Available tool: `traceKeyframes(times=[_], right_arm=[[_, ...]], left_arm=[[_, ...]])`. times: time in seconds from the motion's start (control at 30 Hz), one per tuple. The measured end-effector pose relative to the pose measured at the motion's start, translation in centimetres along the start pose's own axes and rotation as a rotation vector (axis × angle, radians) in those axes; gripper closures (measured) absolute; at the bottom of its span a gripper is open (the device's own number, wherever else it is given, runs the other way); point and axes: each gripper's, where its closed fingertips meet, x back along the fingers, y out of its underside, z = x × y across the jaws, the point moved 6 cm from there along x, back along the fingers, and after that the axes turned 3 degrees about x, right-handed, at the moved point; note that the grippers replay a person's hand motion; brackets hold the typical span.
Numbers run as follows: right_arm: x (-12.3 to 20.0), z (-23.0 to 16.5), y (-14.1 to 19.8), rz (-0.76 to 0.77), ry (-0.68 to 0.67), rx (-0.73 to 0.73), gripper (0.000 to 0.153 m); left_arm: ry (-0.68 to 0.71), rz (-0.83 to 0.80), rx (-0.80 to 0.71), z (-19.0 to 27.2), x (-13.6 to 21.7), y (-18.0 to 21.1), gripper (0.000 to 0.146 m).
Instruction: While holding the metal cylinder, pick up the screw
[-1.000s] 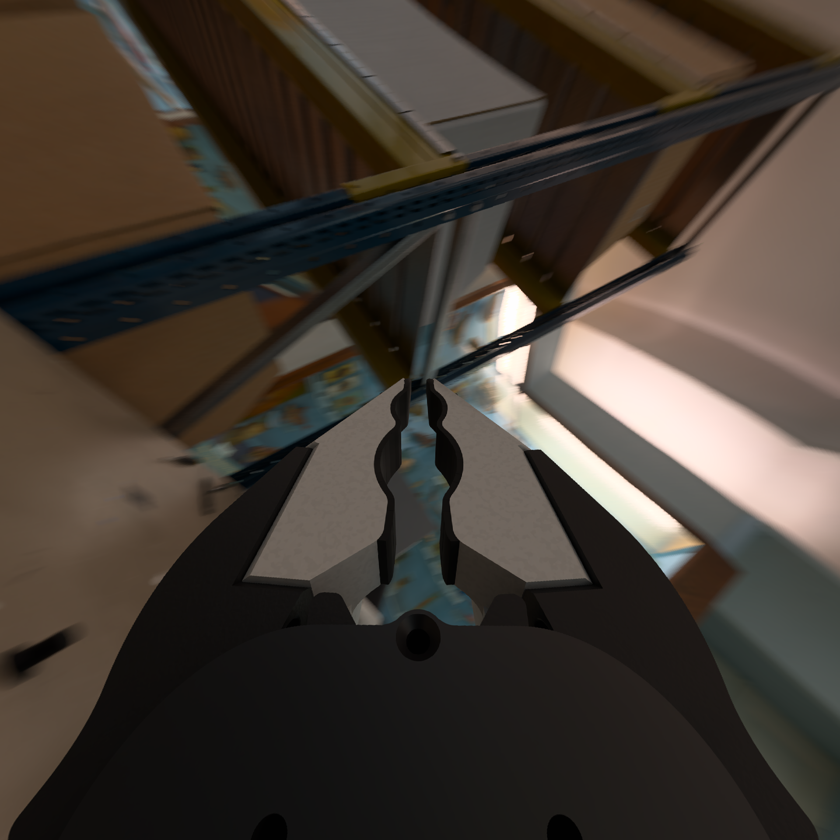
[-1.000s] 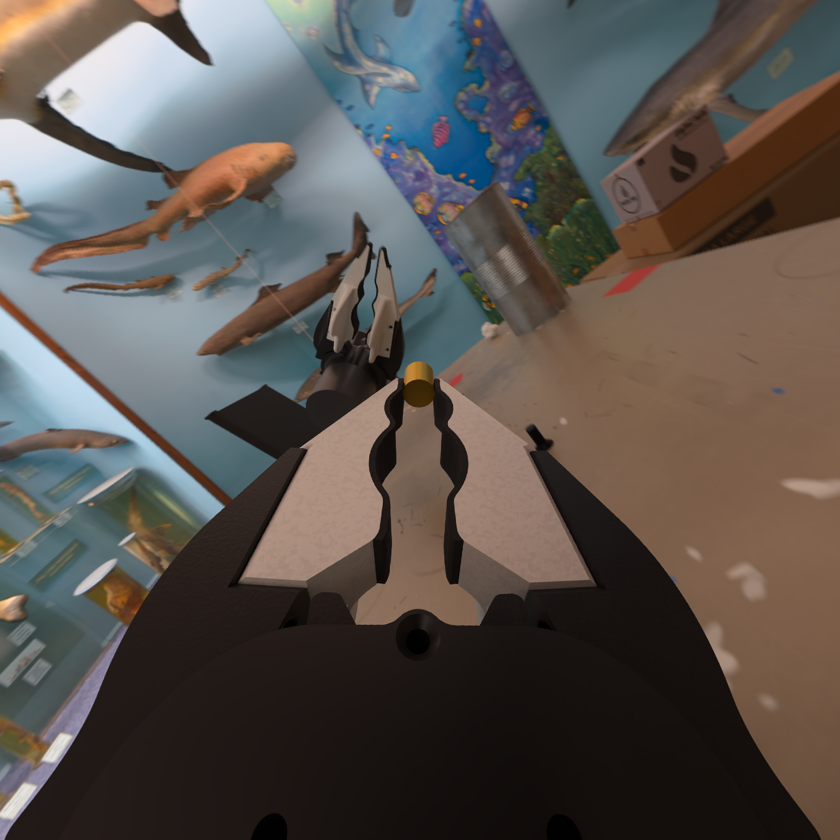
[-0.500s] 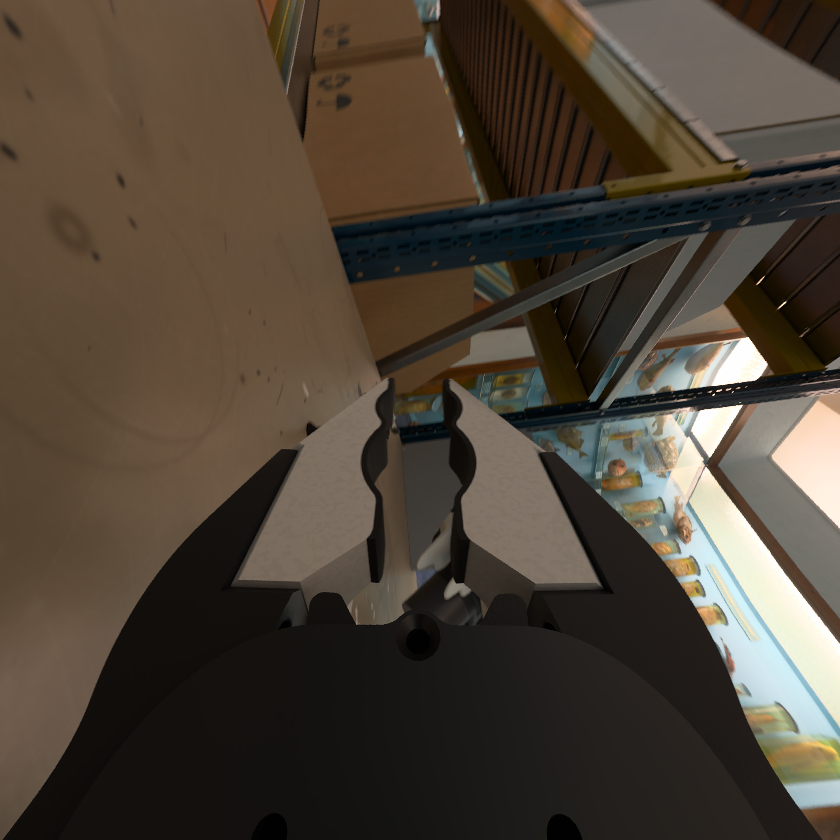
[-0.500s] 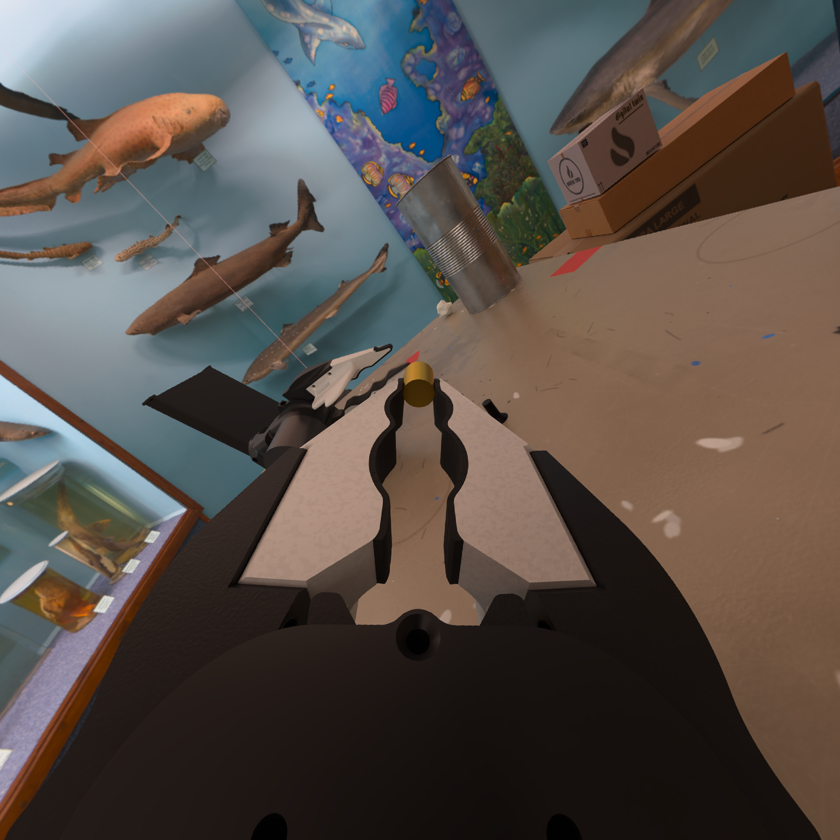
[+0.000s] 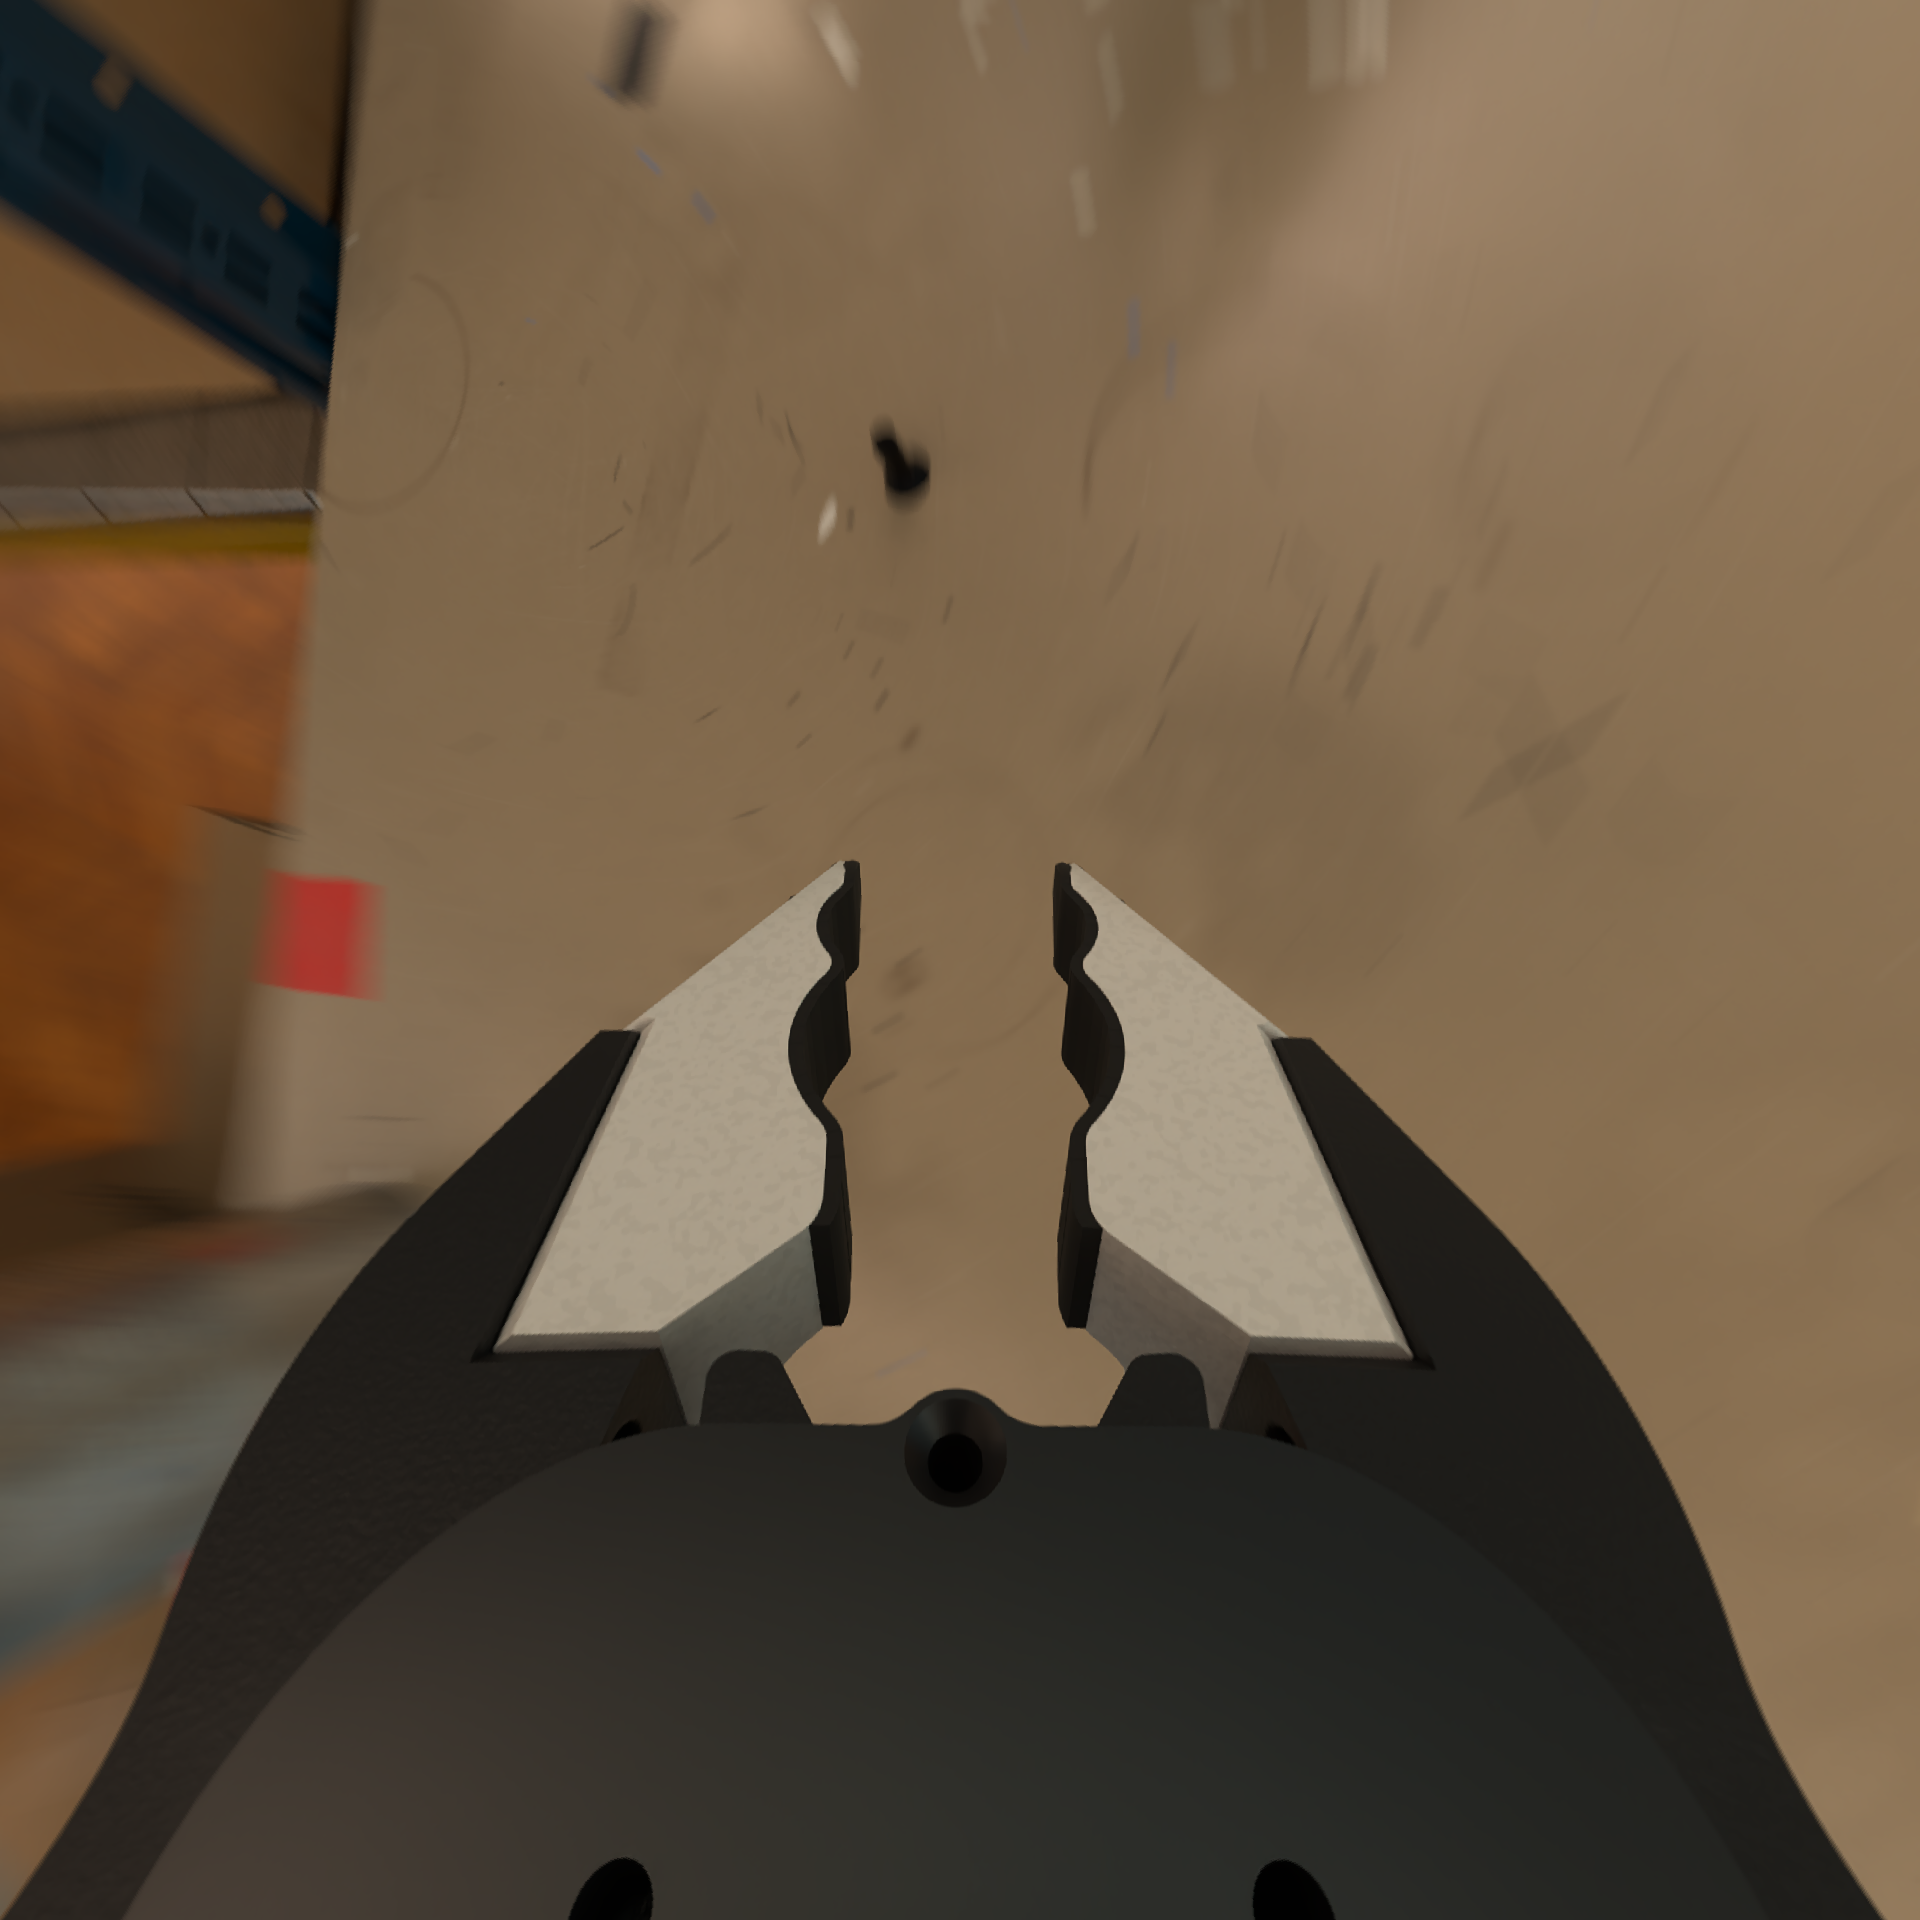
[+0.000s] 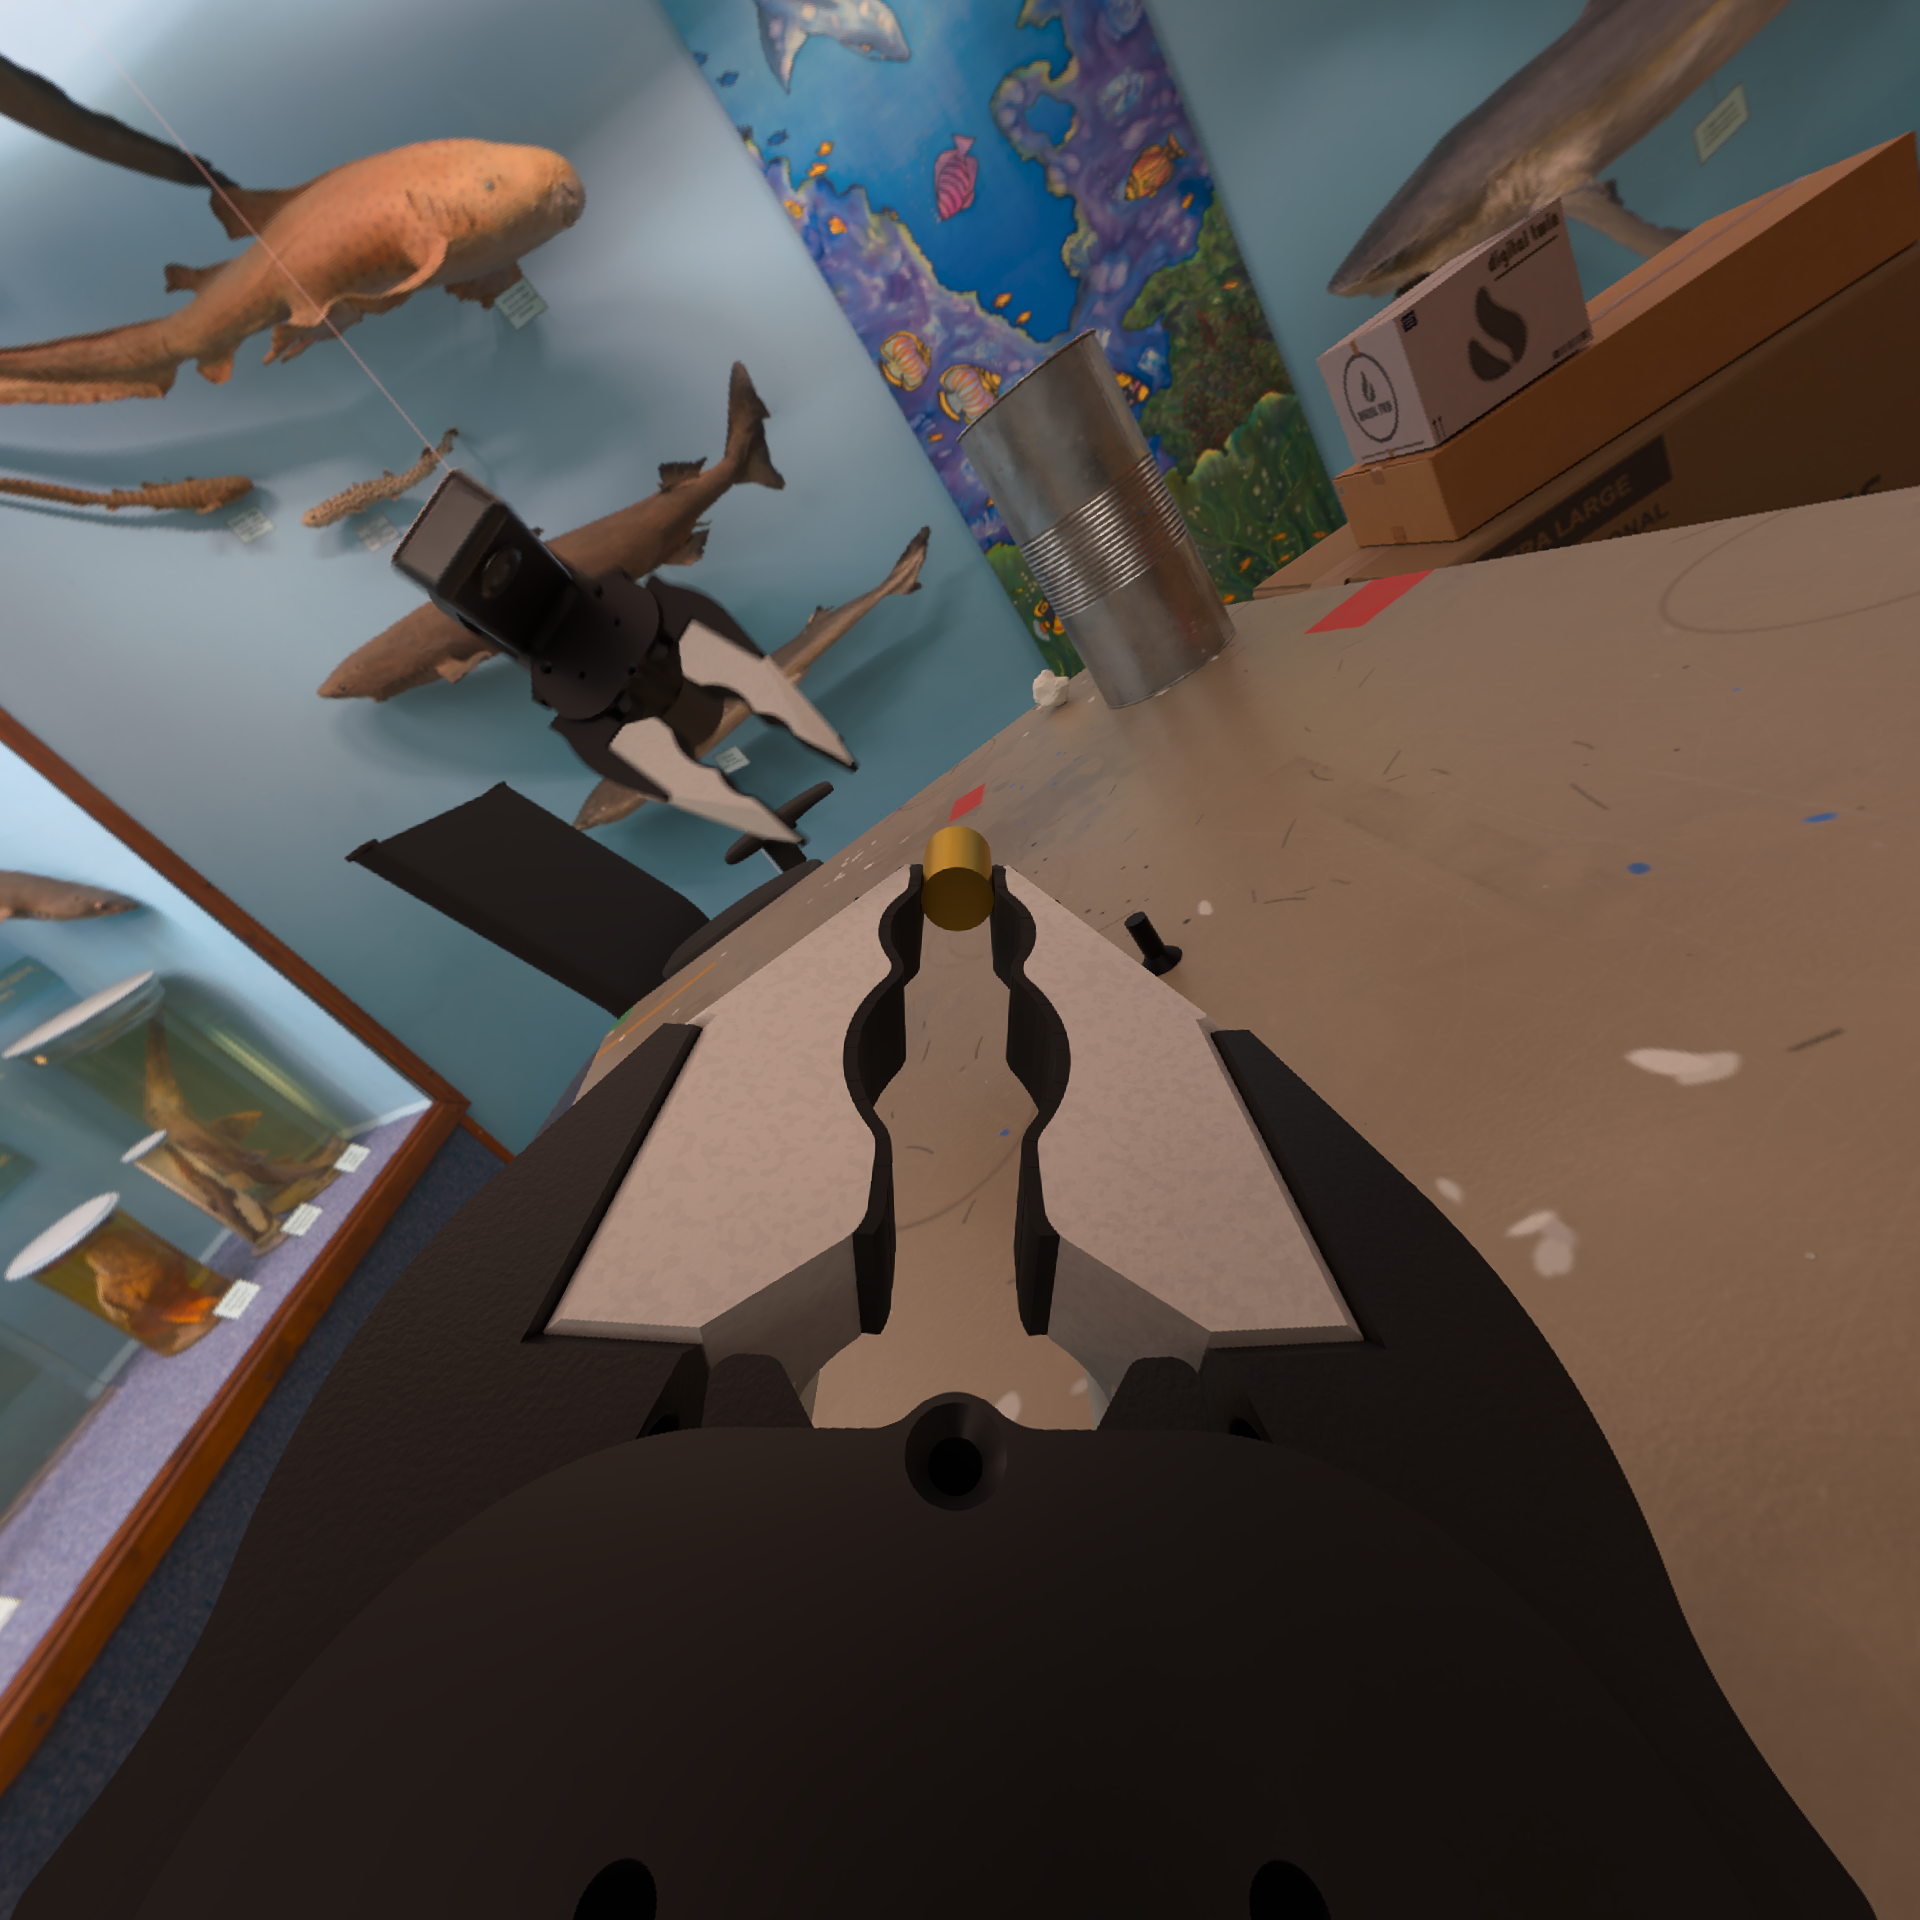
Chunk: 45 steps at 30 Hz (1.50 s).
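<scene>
My right gripper is shut on a small brass metal cylinder, held at its fingertips just above the tan table. A small black screw lies on the table just right of the right fingertips. In the left wrist view the screw shows blurred, well ahead of my left gripper, which is open and empty and points down at the table. The left gripper also shows in the right wrist view, in the air to the left of the cylinder, with its jaws apart.
A tall metal can stands at the table's far edge with a white crumpled scrap beside it. Cardboard boxes are stacked at the far right. Red tape patches mark the table. A black chair stands beyond the table's left edge.
My left gripper has swung from pointing at the shelving to pointing down at the table, and its jaws have opened wider. The right gripper kept the cylinder and shifted slightly.
</scene>
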Motion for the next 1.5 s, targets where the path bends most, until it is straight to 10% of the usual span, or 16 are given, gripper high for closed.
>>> traceKeyframes(times=[0.1, 0.63, 0.87, 1.1, 1.5], right_arm=[[-0.1, -0.1, 0.0, -0.005, -0.015, 0.022, 0.141], [-0.2, 0.1, 0.2, -0.02, 0.021, 0.043, 0.141], [-0.1, 0.1, 0.1, -0.021, 0.009, 0.037, 0.141], [-0.5, -0.4, 0.4, -0.077, 0.001, 0.064, 0.141], [-0.2, -0.4, 0.4, -0.056, -0.014, 0.054, 0.141]], left_arm=[[-0.017, -0.246, -0.529, -3.1, -1.0, 0.0, 0.113], [0.616, -0.165, -1.333, -7.4, -11.2, 0.0, 0.115], [0.654, -0.134, -1.203, -6.9, -11.4, -1.3, 0.121], [0.761, 0.056, -0.434, -6.9, -12.6, -7.1, 0.118], [0.65, 0.001, -0.634, -5.1, -16.7, -7.3, 0.122]])
